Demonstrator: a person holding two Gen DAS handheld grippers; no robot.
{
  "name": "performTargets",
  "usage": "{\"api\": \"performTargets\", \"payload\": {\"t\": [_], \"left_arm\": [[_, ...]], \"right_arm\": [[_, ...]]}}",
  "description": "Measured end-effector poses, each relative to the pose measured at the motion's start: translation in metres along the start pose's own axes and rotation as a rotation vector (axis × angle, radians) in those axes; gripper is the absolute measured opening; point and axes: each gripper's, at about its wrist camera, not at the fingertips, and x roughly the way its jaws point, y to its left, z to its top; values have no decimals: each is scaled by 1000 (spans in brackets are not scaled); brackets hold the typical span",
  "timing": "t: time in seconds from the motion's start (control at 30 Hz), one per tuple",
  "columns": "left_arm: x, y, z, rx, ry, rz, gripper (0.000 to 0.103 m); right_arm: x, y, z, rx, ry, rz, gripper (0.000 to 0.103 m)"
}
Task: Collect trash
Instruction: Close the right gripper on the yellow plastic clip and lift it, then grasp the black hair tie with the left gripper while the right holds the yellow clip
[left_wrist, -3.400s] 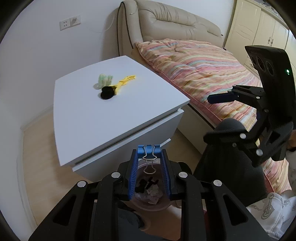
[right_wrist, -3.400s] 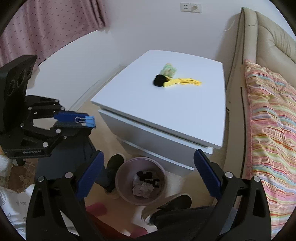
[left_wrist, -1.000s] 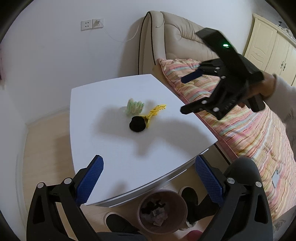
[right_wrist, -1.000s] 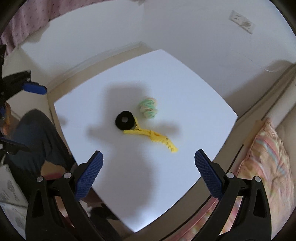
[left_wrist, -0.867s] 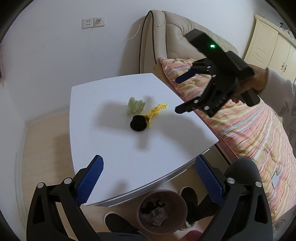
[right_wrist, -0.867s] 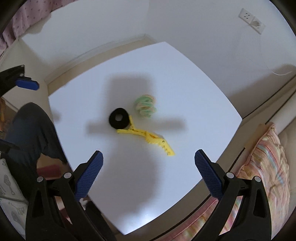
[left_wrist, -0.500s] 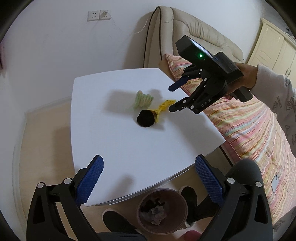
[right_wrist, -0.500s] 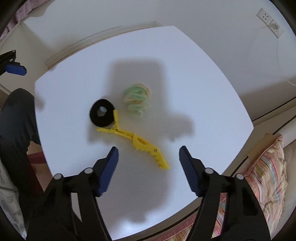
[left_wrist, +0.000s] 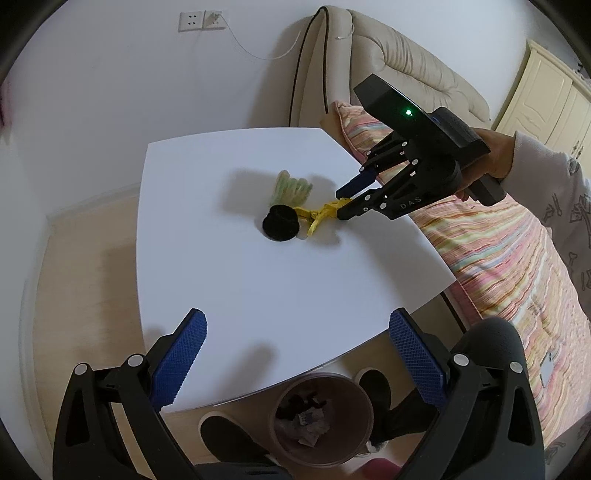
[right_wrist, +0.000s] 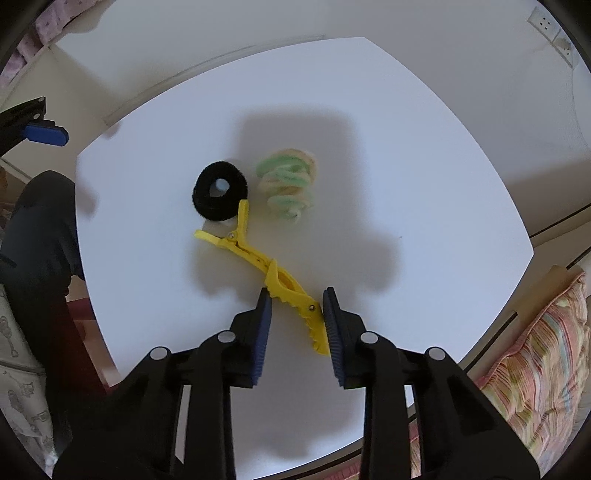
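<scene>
Below the table (left_wrist: 258, 295), the bin (left_wrist: 354, 446) holds dark and pale scraps.

The left gripper (left_wrist: 295, 363) is showing two black plastic arms with silver round screws and blue ribbed pads (left_wrist: 180, 360) on the fingers. The right gripper (right_wrist: 297, 325) is having the same black linkage, silver screws and dark blue pads (right_wrist: 263, 334). On its flat black housing a small green light is glowing, and white letters "DAS" are standing on one arm. The person is wearing a pale sleeve (left_wrist: 546, 184) with grey drawn patterns, dark trousers (left_wrist: 487, 354) and black shoes (left_wrist: 229, 435).
</scene>
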Motion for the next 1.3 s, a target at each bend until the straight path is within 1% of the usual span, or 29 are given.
{"api": "performTargets", "payload": {"t": [0.03, 0.07, 0.1, 0.13, 0.17, 0.5, 0.67, 0.87, 1.0, 1.17, 1.3], "left_arm": [[0, 0, 0, 0, 0, -1, 95], [0, 0, 0, 0, 0, -2, 95], [-1, -1, 0, 1, 0, -2, 95], [-1, -1, 0, 2, 0, -1, 95], [-1, -1, 1, 3, -1, 0, 95], [-2, -7, 6, 24, -10, 11, 95], [-3, -6, 20, 39, -21, 32, 95], [4, 1, 54, 67, -14, 59, 95], [13, 9, 77, 78, 1, 71, 95], [37, 21, 106, 95, 63, 92, 95], [58, 32, 123, 89, 112, 111, 95]], "right_arm": [[0, 1, -1, 3, -1, 2, 27], [-1, 0, -2, 7, -3, 6, 17], [-2, 1, -3, 8, -3, 8, 12], [-3, 1, -4, 13, -7, 1, 11], [-4, -4, -3, 19, -12, -2, 11], [-34, 7, -12, 46, -88, 1, 11], [-50, 7, -13, 78, -117, -18, 11], [-60, 2, -20, 146, -146, -26, 11], [-59, -2, -27, 198, -149, -33, 11], [-62, -5, -32, 230, -150, -40, 11], [-63, -5, -36, 238, -151, -39, 11]]}}
